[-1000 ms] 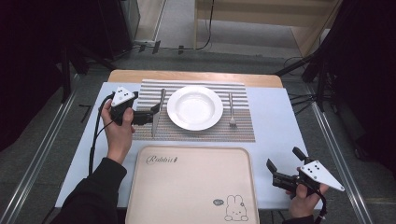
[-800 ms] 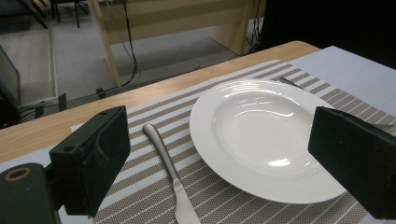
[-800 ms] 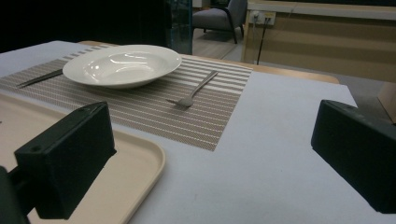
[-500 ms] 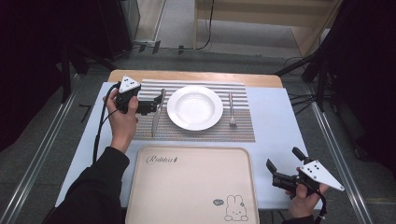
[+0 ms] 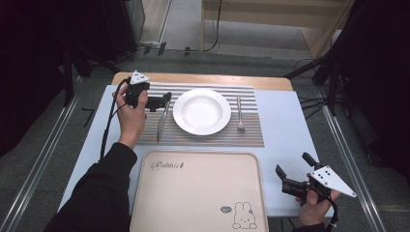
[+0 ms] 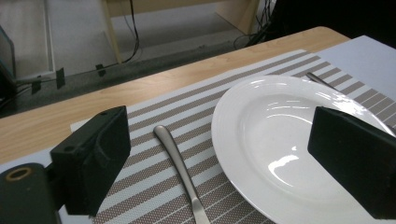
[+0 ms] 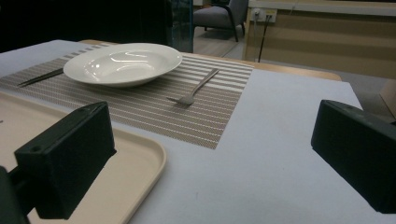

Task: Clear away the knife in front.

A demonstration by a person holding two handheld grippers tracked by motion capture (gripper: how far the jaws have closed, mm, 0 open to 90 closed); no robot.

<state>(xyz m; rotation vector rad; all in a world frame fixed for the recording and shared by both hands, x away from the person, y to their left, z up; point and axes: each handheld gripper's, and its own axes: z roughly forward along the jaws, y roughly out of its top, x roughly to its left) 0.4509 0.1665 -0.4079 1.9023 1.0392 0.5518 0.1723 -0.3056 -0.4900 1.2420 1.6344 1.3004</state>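
A white plate (image 5: 201, 111) lies mid-placemat on a striped mat (image 5: 208, 137), with a knife (image 5: 161, 123) to its left and a fork (image 5: 239, 113) to its right. My left gripper (image 5: 164, 102) hovers open over the far end of the knife. In the left gripper view, its jaws stand wide apart (image 6: 219, 158), spanning the knife handle (image 6: 180, 170) and the plate's rim (image 6: 289, 144). My right gripper (image 5: 294, 165) is held open near the table's front right corner, empty; its view shows the plate (image 7: 122, 63) and fork (image 7: 194, 89) farther off.
A beige tray (image 5: 198, 193) with a rabbit print lies at the front middle, its corner (image 7: 107, 186) beside the right gripper's left jaw. A wooden strip (image 5: 203, 79) edges the far side of the table. Bare blue surface (image 5: 285, 125) lies right of the mat.
My left gripper has moved away from the person and slightly right, from beside the knife to above its far end. The right gripper has stayed put.
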